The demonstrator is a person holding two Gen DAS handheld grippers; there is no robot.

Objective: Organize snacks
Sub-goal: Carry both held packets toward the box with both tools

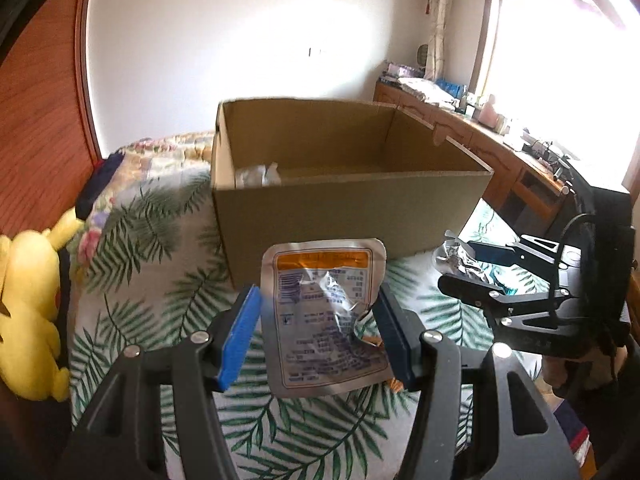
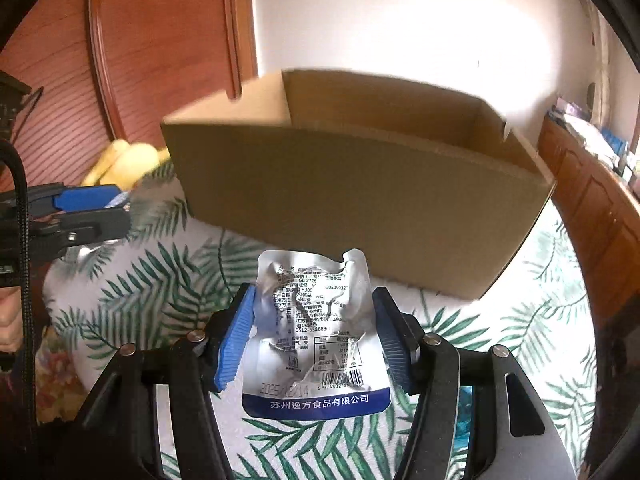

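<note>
Pouches first: an orange-labelled foil pouch (image 1: 326, 320) pinched upright in the left tongs (image 1: 316, 334), a blue-banded pouch (image 2: 316, 340) clamped in the right tongs (image 2: 314, 338). Both hang above the leaf-print bed (image 1: 160, 272); the open cardboard box (image 1: 344, 200) lies straight ahead, its rim higher, about equally near each.

We see window (image 1: 560, 40) glare blown out upper right, left wrist view; fisheye bends edges, dark corners, slight motion blur.
</note>
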